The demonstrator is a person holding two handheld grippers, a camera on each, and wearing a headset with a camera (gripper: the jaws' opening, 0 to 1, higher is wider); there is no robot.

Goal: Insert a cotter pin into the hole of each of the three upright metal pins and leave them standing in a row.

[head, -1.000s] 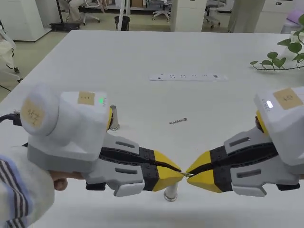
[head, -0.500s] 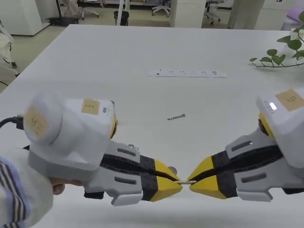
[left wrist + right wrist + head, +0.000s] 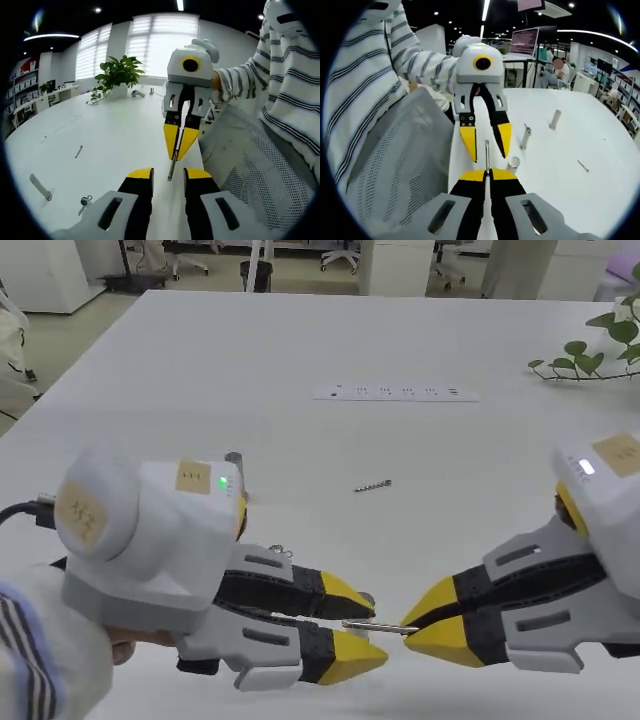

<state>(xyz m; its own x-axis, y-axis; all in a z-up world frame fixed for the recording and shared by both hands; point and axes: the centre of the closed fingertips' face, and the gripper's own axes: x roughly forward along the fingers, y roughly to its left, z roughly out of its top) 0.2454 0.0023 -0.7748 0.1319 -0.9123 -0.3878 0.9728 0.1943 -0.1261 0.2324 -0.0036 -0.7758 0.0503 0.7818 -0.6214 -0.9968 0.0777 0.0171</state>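
Steel cotter pin [image 3: 487,152] pinched and not yet threaded.
My right gripper [image 3: 488,174] has its jaws pressed together on one end of the cotter pin. The free end reaches between the spread jaws of my left gripper [image 3: 169,173], which grip nothing. I judge this the carrying step. Next I must line this thin, straight wire up with the cross-hole of the nearest metal pin [image 3: 512,163], a short bright cylinder upright just beside my right jaws on the white bench [image 3: 300,360].

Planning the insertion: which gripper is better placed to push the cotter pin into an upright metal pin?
Probably right: the right gripper is shut on the thin silvery cotter pin, near an upright steel pin; the left gripper is open, holding nothing.
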